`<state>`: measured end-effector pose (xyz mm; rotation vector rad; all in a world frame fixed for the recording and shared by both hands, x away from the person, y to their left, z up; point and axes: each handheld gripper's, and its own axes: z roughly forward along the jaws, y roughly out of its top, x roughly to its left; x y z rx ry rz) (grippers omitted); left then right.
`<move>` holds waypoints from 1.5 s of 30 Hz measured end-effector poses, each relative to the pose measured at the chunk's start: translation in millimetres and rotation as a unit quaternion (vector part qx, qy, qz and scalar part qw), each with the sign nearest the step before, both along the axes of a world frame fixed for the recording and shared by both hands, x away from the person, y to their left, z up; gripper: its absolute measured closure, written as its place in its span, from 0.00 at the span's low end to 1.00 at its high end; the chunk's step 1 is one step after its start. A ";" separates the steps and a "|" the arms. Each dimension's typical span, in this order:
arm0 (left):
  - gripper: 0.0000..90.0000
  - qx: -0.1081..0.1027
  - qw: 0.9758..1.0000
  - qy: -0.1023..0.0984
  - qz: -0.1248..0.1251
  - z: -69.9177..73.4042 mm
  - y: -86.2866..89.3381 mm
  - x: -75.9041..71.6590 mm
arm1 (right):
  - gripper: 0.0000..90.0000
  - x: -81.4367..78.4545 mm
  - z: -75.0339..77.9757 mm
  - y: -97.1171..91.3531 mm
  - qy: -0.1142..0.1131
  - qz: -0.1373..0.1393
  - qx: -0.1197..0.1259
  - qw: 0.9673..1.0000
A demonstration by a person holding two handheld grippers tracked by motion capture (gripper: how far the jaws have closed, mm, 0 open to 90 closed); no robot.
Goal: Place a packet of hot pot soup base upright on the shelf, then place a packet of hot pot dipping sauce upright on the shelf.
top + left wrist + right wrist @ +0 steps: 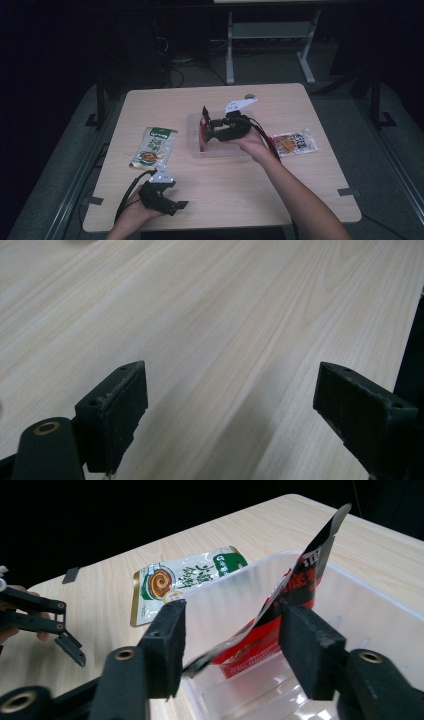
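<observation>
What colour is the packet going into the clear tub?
Red and black packet, with white lettering; best in the right gripper view.

Both grippers' fingers (117,412) apart (right mid-table)

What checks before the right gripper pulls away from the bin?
1. Right gripper open: ok, jaws apart, pads off the red packet.
2. Red packet inside the bin: not ok yet, its lower end is in, its top pokes above the rim.
3. Packet free of the jaws: cannot tell, it leans between them and may touch one.
4. Left gripper open and idle over bare table: ok.
5. Green packet waiting left of the bin: ok.
6. Orange packet waiting right of the bin: ok.
</observation>
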<state>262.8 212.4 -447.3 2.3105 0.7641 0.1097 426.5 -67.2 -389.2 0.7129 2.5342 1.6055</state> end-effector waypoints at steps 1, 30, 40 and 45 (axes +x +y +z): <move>0.15 -0.001 1.000 0.000 -0.002 0.1 -1.2 1.1 | 0.43 -1.9 3.4 -3.8 0.004 0.000 0.001 1.000; 0.15 -0.009 0.999 -0.011 -0.052 4.1 -30.6 31.1 | 0.38 -63.9 19.5 -118.4 -0.014 -0.097 -0.062 0.993; 0.15 -0.009 0.999 -0.010 -0.046 3.2 -29.9 33.5 | 0.42 -78.9 1.3 -166.8 -0.001 -0.142 -0.104 0.984; 0.15 -0.007 0.999 -0.008 -0.047 2.8 -29.5 33.9 | 0.47 -72.6 -4.8 -180.3 0.010 -0.160 -0.106 0.981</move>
